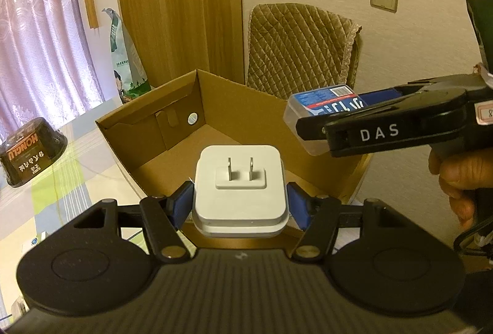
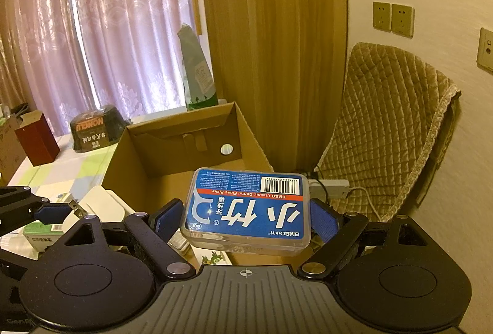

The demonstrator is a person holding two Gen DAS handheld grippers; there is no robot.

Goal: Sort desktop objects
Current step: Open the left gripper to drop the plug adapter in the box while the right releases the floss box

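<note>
My left gripper (image 1: 240, 203) is shut on a white power adapter (image 1: 240, 189), prongs facing forward, held above the near edge of an open cardboard box (image 1: 172, 133). My right gripper (image 2: 246, 218) is shut on a clear dental floss pick box (image 2: 246, 207) with a blue label, also held above the cardboard box (image 2: 135, 161). In the left wrist view the right gripper (image 1: 311, 130) comes in from the right with the floss box (image 1: 320, 109) over the box's right side. The adapter (image 2: 101, 204) shows at the left of the right wrist view. The cardboard box looks empty inside.
A dark HONGLU tub (image 1: 30, 149) sits on the checked tablecloth left of the box. A red box (image 2: 37, 140) and a green-white bag (image 2: 197, 72) stand farther back. A quilted chair (image 2: 391, 124) and a power strip (image 2: 329, 189) lie to the right. Small green packs (image 2: 43, 234) lie at the near left.
</note>
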